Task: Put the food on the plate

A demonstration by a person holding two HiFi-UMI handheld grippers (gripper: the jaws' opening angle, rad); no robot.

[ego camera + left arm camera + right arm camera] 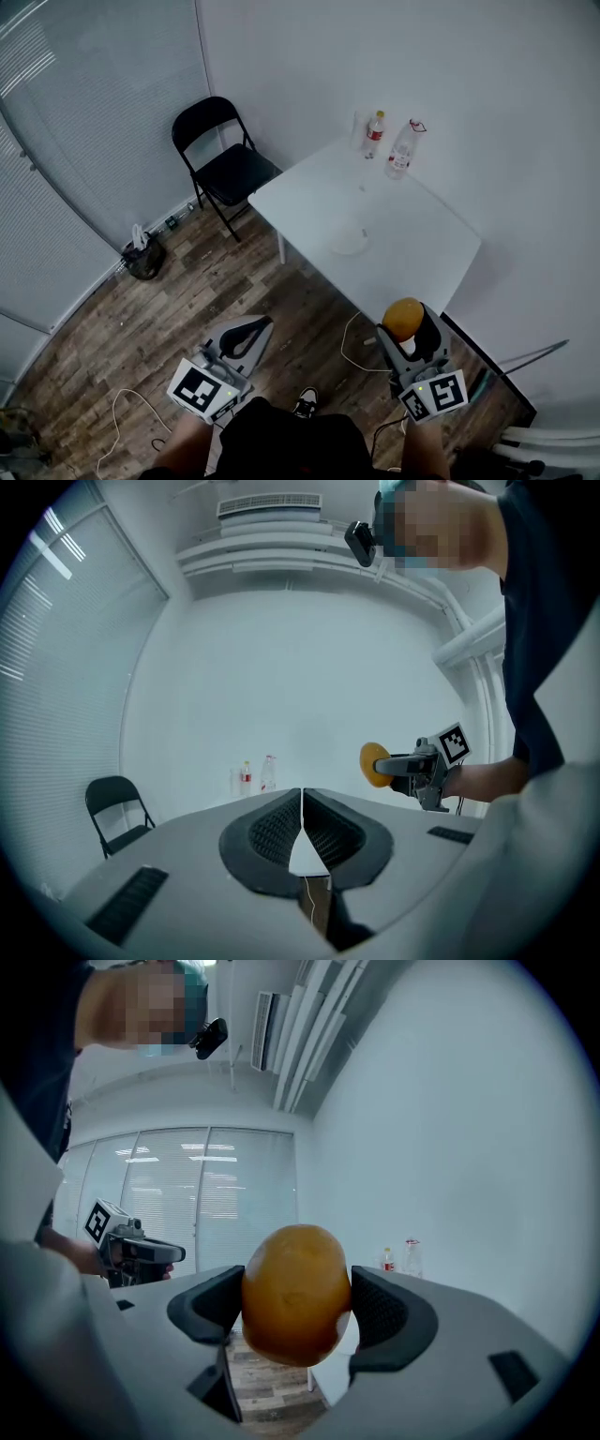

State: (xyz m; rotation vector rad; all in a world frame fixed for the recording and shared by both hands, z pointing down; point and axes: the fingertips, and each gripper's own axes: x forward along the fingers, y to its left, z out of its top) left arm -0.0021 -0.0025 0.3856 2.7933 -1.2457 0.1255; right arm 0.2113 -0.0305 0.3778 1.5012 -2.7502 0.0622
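R gripper: fingers clamped on orange food, just short of table near edge. L gripper: fingers together, nothing between. Plate ahead of fingers, mid-table, open room around. Bottles far beyond plate. Chair ahead-left of L fingers, by table corner.

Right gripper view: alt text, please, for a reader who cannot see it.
The right gripper is shut on a round orange-brown food item, held in the air. Behind it are the left gripper at left and two bottles at right.
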